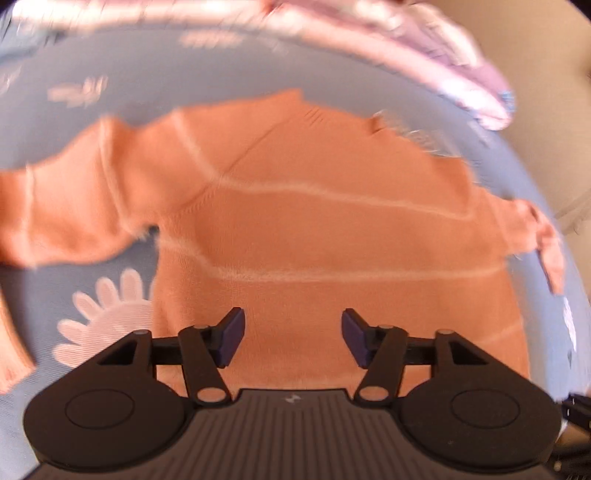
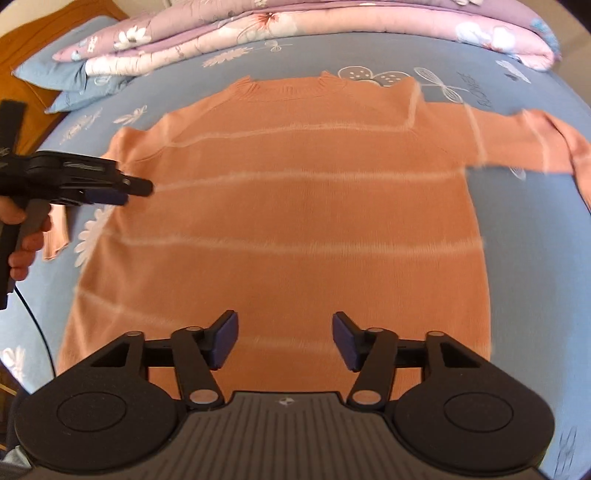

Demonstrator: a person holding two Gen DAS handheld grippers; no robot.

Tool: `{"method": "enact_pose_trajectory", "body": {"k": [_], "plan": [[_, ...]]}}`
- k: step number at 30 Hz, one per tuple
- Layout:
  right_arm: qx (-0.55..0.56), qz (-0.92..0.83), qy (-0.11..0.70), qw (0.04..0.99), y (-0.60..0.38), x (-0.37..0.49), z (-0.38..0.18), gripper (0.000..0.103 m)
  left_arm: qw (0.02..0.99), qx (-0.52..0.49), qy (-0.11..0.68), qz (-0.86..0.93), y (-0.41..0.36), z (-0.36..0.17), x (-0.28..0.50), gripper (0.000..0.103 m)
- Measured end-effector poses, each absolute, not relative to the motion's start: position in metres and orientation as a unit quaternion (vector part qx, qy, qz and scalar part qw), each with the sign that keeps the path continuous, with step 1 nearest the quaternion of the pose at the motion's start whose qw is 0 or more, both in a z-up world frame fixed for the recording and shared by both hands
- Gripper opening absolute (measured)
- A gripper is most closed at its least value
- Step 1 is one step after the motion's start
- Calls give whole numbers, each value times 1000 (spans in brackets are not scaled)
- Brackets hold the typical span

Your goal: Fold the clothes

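At right edge, sweater (image 2: 280, 221) sleeve cropped

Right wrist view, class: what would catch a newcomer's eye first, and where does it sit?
An orange sweater with pale stripes lies spread flat across the middle of a blue flower-printed bedsheet, one sleeve stretched out to the right. A folded purple floral quilt runs along the far edge. The left gripper, held in a hand, reaches in from the left edge, and the right gripper stands open and empty in front.
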State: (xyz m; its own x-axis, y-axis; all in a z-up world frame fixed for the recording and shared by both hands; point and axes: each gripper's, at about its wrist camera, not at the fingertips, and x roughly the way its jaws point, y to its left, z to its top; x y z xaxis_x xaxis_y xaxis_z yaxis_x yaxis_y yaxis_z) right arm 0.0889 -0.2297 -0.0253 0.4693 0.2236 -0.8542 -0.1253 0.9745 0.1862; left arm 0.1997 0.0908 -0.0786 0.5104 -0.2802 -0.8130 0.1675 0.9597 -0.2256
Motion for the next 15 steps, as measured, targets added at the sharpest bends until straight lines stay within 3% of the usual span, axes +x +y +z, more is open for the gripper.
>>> {"method": "enact_pose_trajectory", "body": {"k": [3,11,15], "plan": [[61,99,504,856,-230,75,-22,64,890,-40,446,-81,135,-68,177,59],[41,88,509,855,-215,73,-21,64,878,-200,426,86,289,-74,171,56],[13,92,507,857,-194,75,-17,64,872,-246,402,134,319,-81,169,60]]}}
